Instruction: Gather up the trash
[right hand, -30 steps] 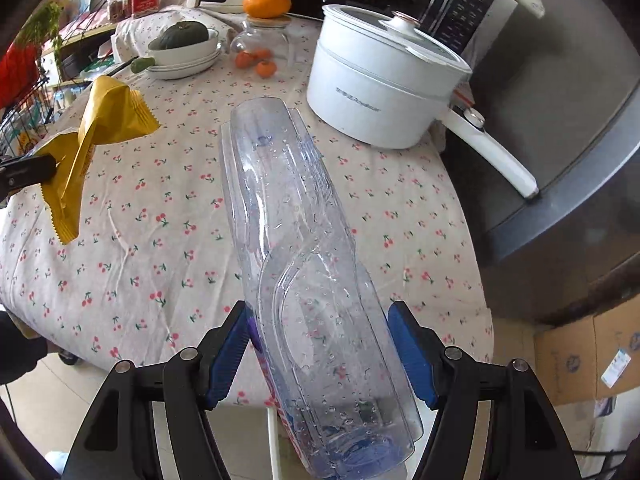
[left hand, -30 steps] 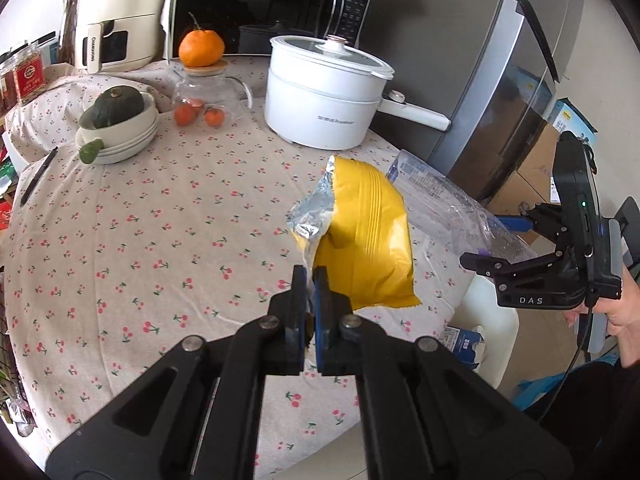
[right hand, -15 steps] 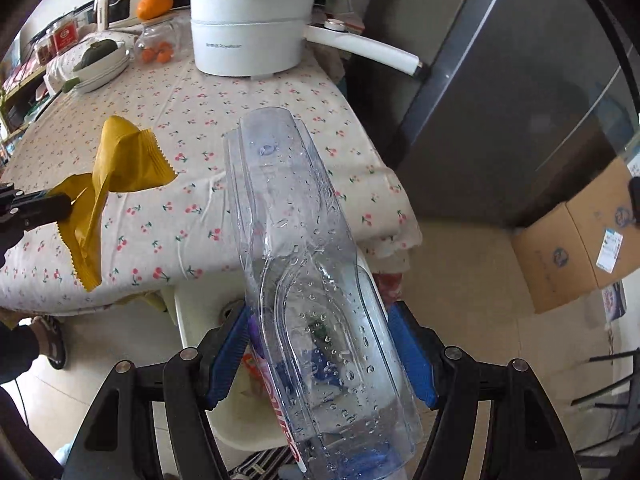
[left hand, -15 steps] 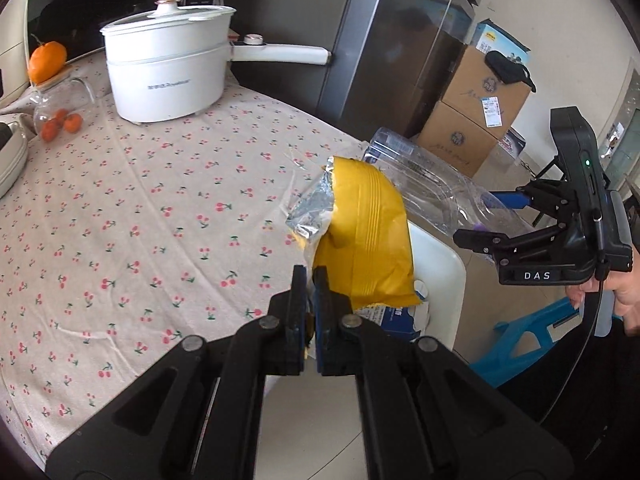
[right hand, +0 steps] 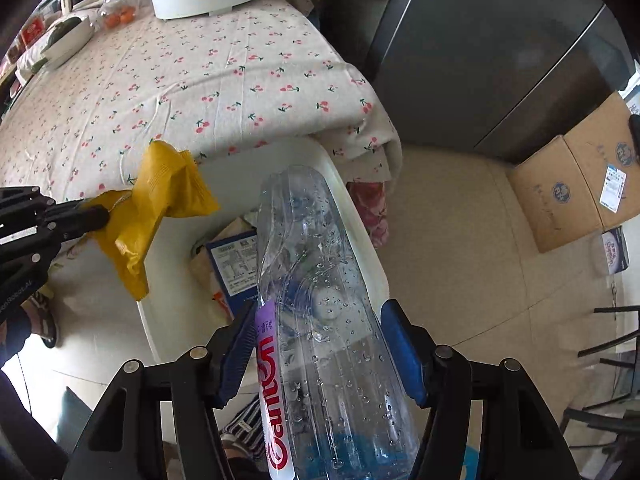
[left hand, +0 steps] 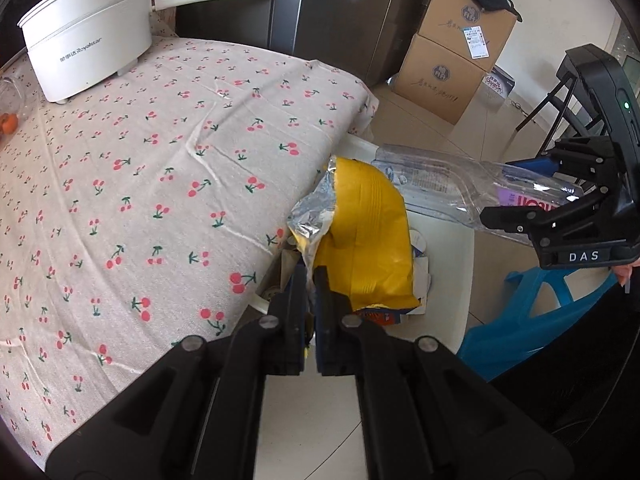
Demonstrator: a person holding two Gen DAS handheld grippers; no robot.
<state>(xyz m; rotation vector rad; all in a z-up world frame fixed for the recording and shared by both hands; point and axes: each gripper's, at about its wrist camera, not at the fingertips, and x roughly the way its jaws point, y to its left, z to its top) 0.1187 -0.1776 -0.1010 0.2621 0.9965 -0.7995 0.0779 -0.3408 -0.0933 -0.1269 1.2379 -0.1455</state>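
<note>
My left gripper [left hand: 310, 276] is shut on the corner of a yellow snack bag [left hand: 368, 240] with a silver lining. The bag hangs over the white trash bin [left hand: 468, 280] beside the table's edge. My right gripper [right hand: 320, 336] has a crushed clear plastic bottle [right hand: 312, 248] with a purple label between its blue pads, and its jaws are closing on it. The bottle points down over the bin [right hand: 360, 232]. In the right wrist view the left gripper [right hand: 102, 214] holds the bag [right hand: 160, 196] at the left. The left wrist view has the right gripper [left hand: 508, 190] and bottle [left hand: 440, 188] at the right.
The bin holds a blue carton [right hand: 236, 264] and paper scraps. A table with a cherry-print cloth [left hand: 160, 160] carries a white electric pot [left hand: 88, 40]. A dark fridge [right hand: 480, 60], cardboard boxes [left hand: 452, 60] and a blue stool [left hand: 532, 304] stand around on the tiled floor.
Both grippers have swung off the table and sunk to hang over the white bin, each still holding its piece. The right jaws have narrowed a little on the bottle.
</note>
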